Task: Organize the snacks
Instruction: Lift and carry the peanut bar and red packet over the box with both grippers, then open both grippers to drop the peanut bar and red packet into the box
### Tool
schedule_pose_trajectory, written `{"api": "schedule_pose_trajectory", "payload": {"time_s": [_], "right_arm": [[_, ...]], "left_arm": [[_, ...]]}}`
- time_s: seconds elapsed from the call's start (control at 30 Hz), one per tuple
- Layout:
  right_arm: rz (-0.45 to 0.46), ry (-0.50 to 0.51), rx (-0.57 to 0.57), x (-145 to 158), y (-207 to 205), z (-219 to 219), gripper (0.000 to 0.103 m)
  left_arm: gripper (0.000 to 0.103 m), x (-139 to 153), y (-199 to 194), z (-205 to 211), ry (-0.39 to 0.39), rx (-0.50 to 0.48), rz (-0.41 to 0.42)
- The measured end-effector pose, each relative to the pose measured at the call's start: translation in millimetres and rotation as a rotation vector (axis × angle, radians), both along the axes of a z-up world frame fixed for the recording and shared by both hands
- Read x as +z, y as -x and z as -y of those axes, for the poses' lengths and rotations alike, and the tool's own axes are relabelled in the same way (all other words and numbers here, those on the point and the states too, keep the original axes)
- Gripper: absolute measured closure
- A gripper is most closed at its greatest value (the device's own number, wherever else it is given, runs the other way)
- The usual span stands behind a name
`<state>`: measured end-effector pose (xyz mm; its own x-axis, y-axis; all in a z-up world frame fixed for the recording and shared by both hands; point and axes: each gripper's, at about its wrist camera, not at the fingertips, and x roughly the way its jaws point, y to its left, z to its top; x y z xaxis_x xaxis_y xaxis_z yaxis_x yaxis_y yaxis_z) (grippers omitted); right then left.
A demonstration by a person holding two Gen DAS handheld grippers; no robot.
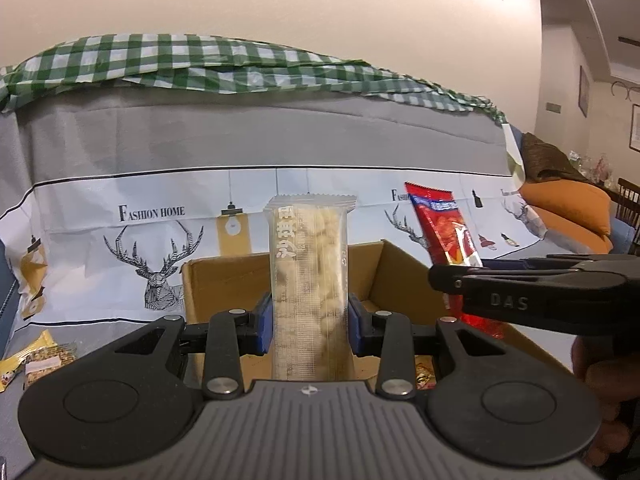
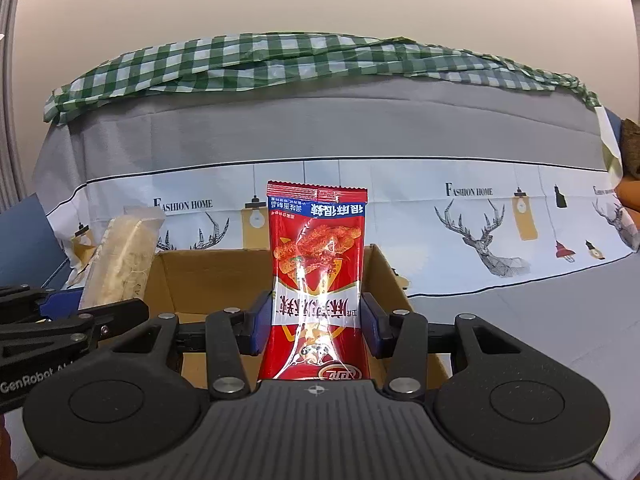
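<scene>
Above an open cardboard box (image 1: pixel 280 276), two hand-held grippers each carry one snack; the left gripper (image 1: pixel 310 322) has its blue-padded jaws pinching a clear plastic wrapper of pale puffed-rice cake (image 1: pixel 308 272), a long, lumpy, rectangular bar with a crimped seal at its far end; its long axis runs straight out along the fingers, pointing away from the camera and upward in the left wrist view, the near end tucked under the gripper body, the pads pressing its two long sides near mid-length; the right gripper (image 2: pixel 316 320) has its jaws pinching a glossy red foil packet (image 2: pixel 316 276), flat and crinkled, printed with spicy sticks and a white band of lettering that reads upside down; its serrated sealed edge points away and up, its long axis likewise in line with the fingers, the pads gripping the sides of its lower half; the box is plain brown corrugated card, flaps upright, set on a grey cloth-covered surface (image 2: pixel 520 320); behind it hangs a smooth printed cover with deer and lamps (image 1: pixel 160 256), topped by crumpled green gingham (image 1: pixel 160 56); more small wrapped snacks (image 1: pixel 40 360) lie left of the box.
</scene>
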<state>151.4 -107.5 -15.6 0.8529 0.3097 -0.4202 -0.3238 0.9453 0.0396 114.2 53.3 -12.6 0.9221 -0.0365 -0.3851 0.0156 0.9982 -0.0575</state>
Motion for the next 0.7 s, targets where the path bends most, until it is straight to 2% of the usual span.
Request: {"api": "schedule_pose_trajectory", "payload": {"time_s": [0.7], "right_arm": [[0.013, 0.015, -0.010, -2.5, 0.2, -5.1, 0.056]], "left_arm": [[0.063, 1.3, -1.9, -8.1, 0.069, 0.022, -0.002]]}}
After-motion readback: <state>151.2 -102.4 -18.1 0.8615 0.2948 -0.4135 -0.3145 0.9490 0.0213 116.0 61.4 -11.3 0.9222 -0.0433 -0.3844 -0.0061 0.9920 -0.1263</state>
